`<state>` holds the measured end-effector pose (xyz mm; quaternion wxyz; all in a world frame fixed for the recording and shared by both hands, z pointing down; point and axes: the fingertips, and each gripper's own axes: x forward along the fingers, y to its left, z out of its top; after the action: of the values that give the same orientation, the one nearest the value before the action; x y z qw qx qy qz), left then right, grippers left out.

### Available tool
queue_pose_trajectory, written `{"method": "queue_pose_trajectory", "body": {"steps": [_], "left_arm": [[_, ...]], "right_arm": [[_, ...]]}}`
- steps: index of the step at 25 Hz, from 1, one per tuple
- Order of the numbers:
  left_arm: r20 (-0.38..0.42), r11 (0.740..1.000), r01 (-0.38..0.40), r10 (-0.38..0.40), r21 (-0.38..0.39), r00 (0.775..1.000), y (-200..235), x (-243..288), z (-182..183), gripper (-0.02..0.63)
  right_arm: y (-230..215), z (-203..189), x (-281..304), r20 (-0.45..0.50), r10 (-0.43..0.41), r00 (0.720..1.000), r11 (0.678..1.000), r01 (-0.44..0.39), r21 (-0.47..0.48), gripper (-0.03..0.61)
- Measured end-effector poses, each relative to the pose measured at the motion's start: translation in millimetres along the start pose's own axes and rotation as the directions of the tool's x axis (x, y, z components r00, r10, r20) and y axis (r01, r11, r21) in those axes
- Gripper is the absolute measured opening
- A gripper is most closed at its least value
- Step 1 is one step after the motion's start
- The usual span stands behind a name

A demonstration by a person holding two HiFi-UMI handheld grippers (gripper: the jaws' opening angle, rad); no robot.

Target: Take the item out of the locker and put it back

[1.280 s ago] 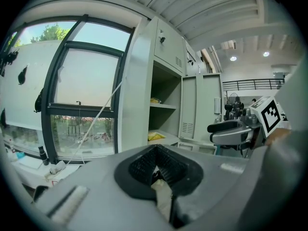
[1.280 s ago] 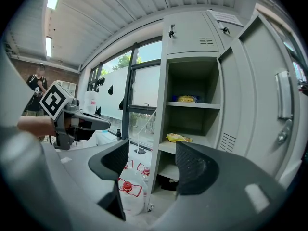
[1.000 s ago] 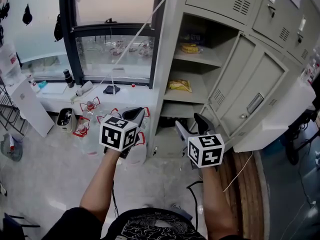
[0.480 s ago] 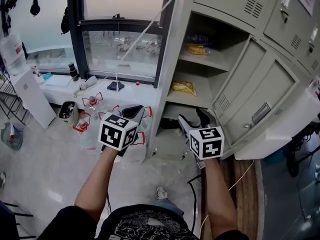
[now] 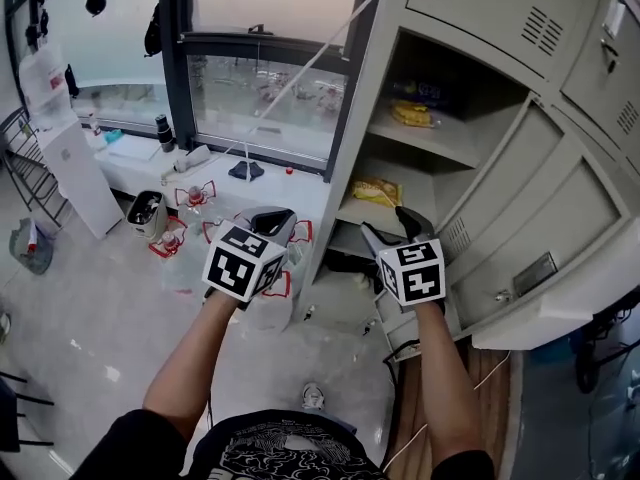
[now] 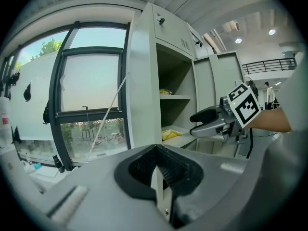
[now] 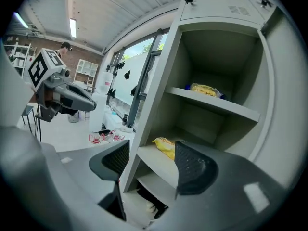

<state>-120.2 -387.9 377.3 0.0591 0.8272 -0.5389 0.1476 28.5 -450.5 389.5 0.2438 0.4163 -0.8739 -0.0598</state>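
The grey locker (image 5: 480, 28) stands open at the right of the head view. A yellow packet (image 5: 376, 190) lies on its middle shelf, also seen as the yellow packet (image 7: 166, 146) between my right jaws' line of sight. A second yellow packet (image 5: 414, 114) sits on the upper shelf. My right gripper (image 5: 386, 224) is open and empty, just in front of the middle shelf and short of the packet. My left gripper (image 5: 270, 218) hangs to the left of the locker, jaws shut on nothing; its closed pads (image 6: 159, 165) meet in the left gripper view.
The locker door (image 5: 520, 228) swings out to the right. A dark object (image 5: 345, 263) lies on the bottom shelf. Bottles with red handles (image 5: 185, 238) and a small bin (image 5: 145, 213) stand on the floor by the window ledge (image 5: 230, 183).
I have stepped closer to the locker. Both grippers moved forward, and the right one rose toward the middle shelf. Jaw states are unchanged.
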Motion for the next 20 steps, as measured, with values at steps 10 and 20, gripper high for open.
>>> {"method": "queue_pose_trajectory", "body": {"steps": [10, 20], "left_arm": [[-0.028, 0.998, -0.063, 0.064, 0.005, 0.998, 11, 23, 1, 0.008], [-0.013, 0.993, -0.115, 0.115, 0.013, 0.993, 19, 19, 8, 0.008]], "right_arm": [[-13, -4, 56, -0.059, 0.073, 0.996, 0.986, -0.081, -0.143, 0.314], [-10, -5, 86, -0.098, 0.093, 0.991, 0.941, -0.12, -0.316, 0.295]]}}
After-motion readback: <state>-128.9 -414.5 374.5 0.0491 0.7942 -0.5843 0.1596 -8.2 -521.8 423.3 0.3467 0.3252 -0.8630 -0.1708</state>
